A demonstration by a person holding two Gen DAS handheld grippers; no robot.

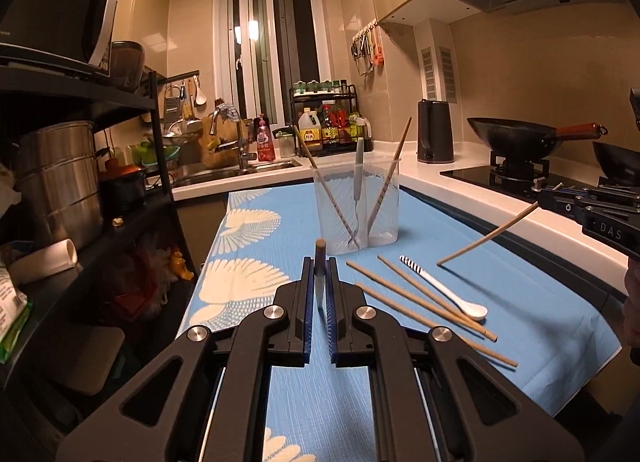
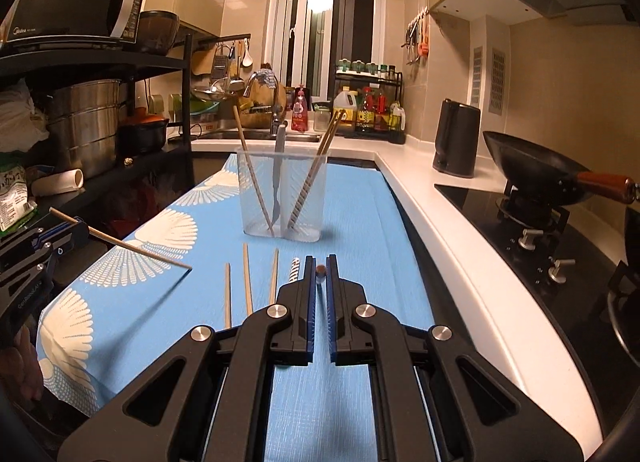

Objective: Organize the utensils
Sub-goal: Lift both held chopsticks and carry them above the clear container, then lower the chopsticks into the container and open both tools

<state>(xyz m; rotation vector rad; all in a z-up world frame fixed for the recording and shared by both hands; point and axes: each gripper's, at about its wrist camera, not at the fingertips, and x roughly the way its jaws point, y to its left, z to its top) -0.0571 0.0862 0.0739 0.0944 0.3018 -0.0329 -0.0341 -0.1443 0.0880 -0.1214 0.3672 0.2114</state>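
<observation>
Left jaws: clamped on a chopstick, call it the left stick [image 2: 132, 248]. From the right wrist view it is gripped near one end and the long free end slopes down over the cloth [image 1: 260, 242], off the bench. Risk: with that much overhang it can pivot in the pads on any knock.

Cup [image 1: 356, 206]: straight ahead of both jaws, well apart from them, standing on the cloth. It's clear and looks light. It already holds leaning chopsticks and a fork [image 1: 359, 182], which cross the opening. Risk: an incoming tip hits the rim or a leaning stick and tips or shoves the cup. A stick could also drop on the wrong side of the divider.

Loose chopsticks [image 1: 416, 302] and spoon [image 1: 444, 290]: flat on the cloth, just ahead and right of the left jaws, not yet sorted. Risk: a low pass with a hanging tip scatters them.

Right jaws: clamped on the right stick [image 1: 488, 236], also held near its end, tip down toward the cloth. Risk: both sticks go for the cup together, cross and lever each other loose. I'd go one at a time, tip first.
</observation>
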